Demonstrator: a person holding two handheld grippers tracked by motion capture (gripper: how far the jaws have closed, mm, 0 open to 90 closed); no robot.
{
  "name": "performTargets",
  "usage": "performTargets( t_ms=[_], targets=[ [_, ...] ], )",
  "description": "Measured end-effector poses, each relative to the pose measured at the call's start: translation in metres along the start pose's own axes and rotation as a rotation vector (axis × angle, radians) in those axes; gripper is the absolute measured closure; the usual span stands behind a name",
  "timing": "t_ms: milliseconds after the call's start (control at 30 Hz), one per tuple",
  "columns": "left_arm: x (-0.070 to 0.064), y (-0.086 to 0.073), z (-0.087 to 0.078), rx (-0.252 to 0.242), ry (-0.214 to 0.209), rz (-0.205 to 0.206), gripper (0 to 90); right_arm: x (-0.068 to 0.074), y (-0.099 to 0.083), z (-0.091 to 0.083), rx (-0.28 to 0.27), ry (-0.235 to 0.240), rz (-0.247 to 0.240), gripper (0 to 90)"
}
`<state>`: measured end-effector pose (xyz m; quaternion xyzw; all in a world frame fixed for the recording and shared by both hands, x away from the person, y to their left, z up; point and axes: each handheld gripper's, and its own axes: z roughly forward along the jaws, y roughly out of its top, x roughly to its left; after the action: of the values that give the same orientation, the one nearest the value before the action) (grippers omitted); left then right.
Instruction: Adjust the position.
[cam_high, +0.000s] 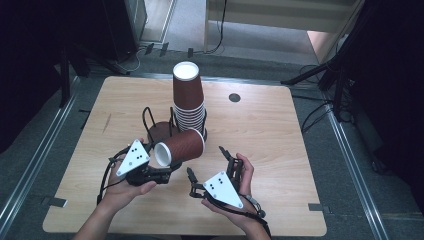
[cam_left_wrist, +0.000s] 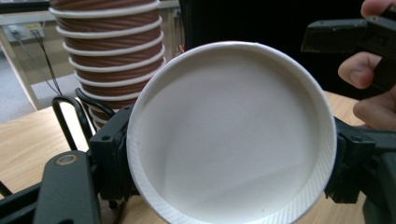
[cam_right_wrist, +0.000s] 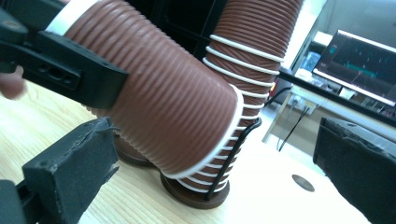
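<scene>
Lying on its side above the wooden counter (cam_high: 260, 130), a brown ribbed paper cup with a white rim (cam_high: 180, 146) is pinched by the left gripper (cam_high: 159, 173), whose black jaws press against the cup's ribbed wall from opposite sides. In the left gripper view the cup's white inside (cam_left_wrist: 233, 135) faces the camera, with a jaw touching the rim at each side. The cup's closed end points toward a tall stack of brown ribbed paper cups (cam_high: 188, 95), which stands upside down in a black wire holder on a round brown base (cam_right_wrist: 196, 193); in the right gripper view the held cup's end lies just beside the stack, though whether they touch cannot be told. A second round brown base with wire loops (cam_high: 159, 129) sits just left of the stack, behind the held cup. The right gripper (cam_high: 209, 169) is held near the cup on the side away from the left gripper, its jaws spread wide and gripping nothing; in its own view the cup lies between and beyond its two black jaws. A small dark round disc (cam_high: 234, 97) is set in the counter to the right of the stack, well apart from it.
</scene>
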<state>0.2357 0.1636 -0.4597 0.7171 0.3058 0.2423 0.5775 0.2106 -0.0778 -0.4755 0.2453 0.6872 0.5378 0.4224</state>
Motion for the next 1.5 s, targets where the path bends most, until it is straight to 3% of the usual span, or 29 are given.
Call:
performTargets(
  t_ms=[233, 367, 500, 567, 733, 967, 1133, 1333, 1500],
  targets=[
    [0.004, 0.0, -0.003, -0.054, 0.024, -0.031, 22.0, -0.01, 0.001, -0.001, -0.002, -0.002, 0.134, 0.0],
    [0.003, -0.001, -0.003, -0.087, 0.04, -0.022, 22.0, -0.013, -0.001, 0.003, 0.074, -0.024, 0.233, 0.0],
    [0.003, -0.001, -0.003, -0.11, 0.048, -0.033, 21.9, -0.015, 0.0, 0.002, 0.106, -0.018, 0.32, 0.0],
    [0.004, -0.001, -0.004, -0.118, 0.052, -0.041, 21.9, -0.015, 0.002, 0.002, 0.141, -0.046, 0.349, 0.0],
    [0.004, -0.003, -0.004, -0.145, 0.051, -0.049, 21.9, -0.014, 0.006, 0.001, 0.154, -0.055, 0.456, 0.0],
    [0.003, -0.004, -0.002, -0.156, 0.048, -0.06, 21.9, -0.014, 0.009, -0.001, 0.174, -0.108, 0.508, 0.0],
    [0.003, -0.005, -0.001, -0.177, 0.049, -0.067, 21.9, -0.019, 0.008, -0.002, 0.171, -0.134, 0.572, 0.0],
    [0.002, -0.007, 0.0, -0.188, 0.056, -0.073, 21.9, -0.022, 0.011, -0.005, 0.164, -0.132, 0.719, 0.0],
    [-0.002, -0.008, 0.003, -0.198, 0.052, -0.076, 21.9, -0.025, 0.014, -0.01, 0.157, -0.106, 0.912, 0.0]
  ],
)
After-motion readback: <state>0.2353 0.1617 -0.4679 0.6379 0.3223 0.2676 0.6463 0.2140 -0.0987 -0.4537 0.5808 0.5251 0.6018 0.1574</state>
